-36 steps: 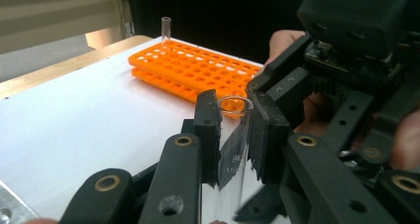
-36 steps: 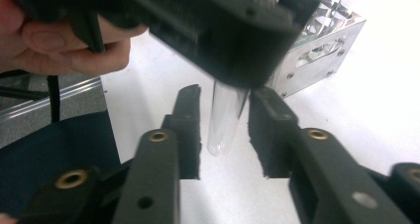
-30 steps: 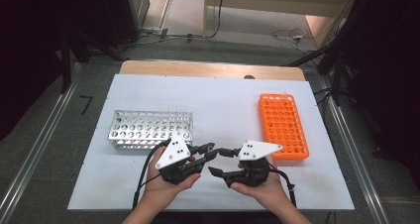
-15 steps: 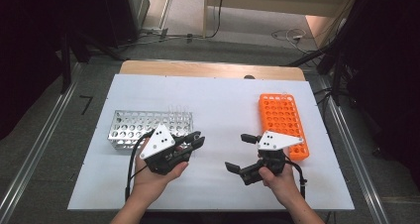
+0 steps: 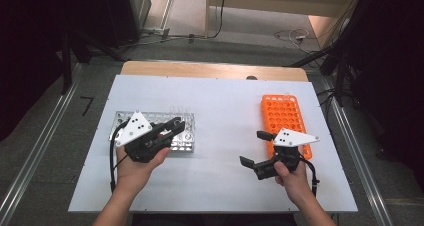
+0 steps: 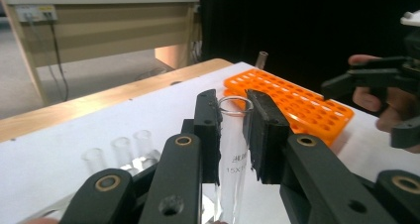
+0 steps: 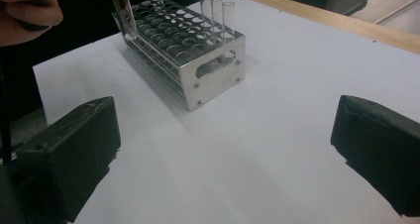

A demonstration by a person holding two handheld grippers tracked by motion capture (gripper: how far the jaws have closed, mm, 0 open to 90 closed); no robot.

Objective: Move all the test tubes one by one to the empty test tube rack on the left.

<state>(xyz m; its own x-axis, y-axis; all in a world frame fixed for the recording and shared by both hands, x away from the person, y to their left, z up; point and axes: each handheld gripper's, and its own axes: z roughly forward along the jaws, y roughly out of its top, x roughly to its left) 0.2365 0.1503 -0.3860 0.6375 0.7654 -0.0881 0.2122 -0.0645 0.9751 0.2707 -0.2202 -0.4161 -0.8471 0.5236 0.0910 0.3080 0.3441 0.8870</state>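
Note:
A clear glass test tube (image 6: 235, 152) stands between the jaws of my left gripper (image 6: 232, 130), which is shut on it. In the high view my left gripper (image 5: 175, 126) sits over the front edge of the metal rack (image 5: 181, 136). From the right gripper view the held tube (image 7: 122, 11) hangs tilted over the rack's (image 7: 188, 50) corner, and three tubes (image 7: 214, 5) stand at its far end. My right gripper (image 5: 253, 148) is wide open and holds nothing, just left of the orange rack (image 5: 284, 117). In its own view its pads (image 7: 74, 154) frame bare table.
The white table top (image 5: 220, 106) has a wooden strip along its far edge. One tube (image 6: 261, 60) stands at the far end of the orange rack (image 6: 292, 102). Metal rails and dark floor flank the table. Open white surface lies between the two racks.
Both hands have moved apart from the table's front middle. The left gripper went left to the metal rack; the right gripper went right beside the orange rack.

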